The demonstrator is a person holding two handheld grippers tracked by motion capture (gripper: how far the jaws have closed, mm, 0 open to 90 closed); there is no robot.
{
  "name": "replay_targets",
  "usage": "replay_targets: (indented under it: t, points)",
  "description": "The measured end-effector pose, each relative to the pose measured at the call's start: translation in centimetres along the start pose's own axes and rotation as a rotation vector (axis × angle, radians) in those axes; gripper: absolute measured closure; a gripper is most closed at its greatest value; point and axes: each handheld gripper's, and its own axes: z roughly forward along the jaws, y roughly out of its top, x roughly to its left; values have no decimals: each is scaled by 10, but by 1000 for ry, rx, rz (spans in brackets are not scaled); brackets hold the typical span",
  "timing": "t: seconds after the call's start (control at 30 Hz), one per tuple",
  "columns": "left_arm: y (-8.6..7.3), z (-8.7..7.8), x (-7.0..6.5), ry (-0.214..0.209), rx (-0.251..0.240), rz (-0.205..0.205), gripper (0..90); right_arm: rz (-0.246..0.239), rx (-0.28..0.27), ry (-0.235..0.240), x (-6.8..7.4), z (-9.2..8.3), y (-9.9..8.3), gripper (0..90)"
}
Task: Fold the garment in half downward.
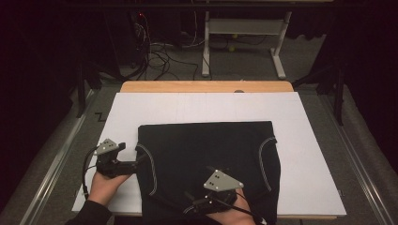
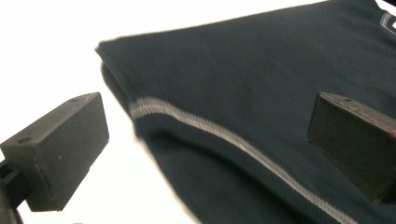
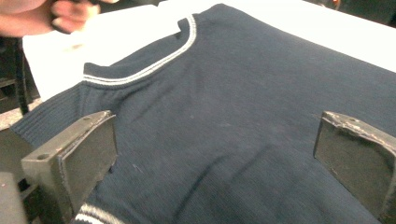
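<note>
High view: dark knit garment (image 1: 206,154) lies flat, folded to a rough rectangle, on the white sheet (image 1: 300,122) over the surface, its near edge hanging off the front. Pale piping curves down both sides. Left tongs (image 1: 140,161) sit at the garment's left edge, tips about at the trim; left hand (image 1: 105,186) behind them. Right tongs (image 1: 213,169) hover over the near middle of the cloth, grey plate on top, right hand (image 1: 237,211) partly hidden.

Left gripper view: jaws wide apart, nothing between them. One jaw over the white sheet, the other over the knit. The piped edge (image 2: 224,135) runs diagonally between them, a folded corner beyond. Can't tell if either jaw touches the cloth.

Right gripper view: jaws also spread wide, empty, navy knit below and between. Curved striped trim (image 3: 154,63) ahead, a ribbed band at the near left.

Judgement: soft, limp, light, not fragile. It will sag and unfold if lifted from one point. The knit should give decent grip. Best hold is the thicker piped or ribbed edges, pinching all layers, one edge per tongs.
</note>
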Motion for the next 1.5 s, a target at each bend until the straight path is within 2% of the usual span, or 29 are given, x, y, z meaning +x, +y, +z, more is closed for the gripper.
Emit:
replay_targets:
  t: [0.17,0.27,0.3,0.5,0.7,0.8,1.1,1.23,1.33,1.4,1.43,1.5]
  points:
    - [27,5,14,23,-14,19,0,-5,12,30,8,16,6,4]
    - [43,6,20,49,-54,32,0,-20,15,40,13,21,11,4]
    - [47,8,23,45,-58,28,9,-24,15,47,14,22,12,4]
    - [66,24,40,59,-6,1,7,-28,6,58,16,25,21,4]
    - [62,48,55,54,45,-43,7,-27,4,48,17,26,24,4]
    - [58,62,61,45,71,-79,7,-25,6,45,16,26,24,4]
    - [50,84,62,41,112,-88,9,-23,18,42,19,28,21,4]
    - [47,90,65,51,155,-99,12,-22,29,56,23,30,18,4]
    - [44,93,69,53,171,-130,58,-20,35,61,25,30,17,4]
    - [43,94,71,40,174,-153,146,-26,39,63,26,31,16,4]
    - [42,95,72,31,173,-158,151,-25,42,63,26,31,16,4]
    - [42,96,71,32,168,-145,221,-26,44,62,27,31,16,4]
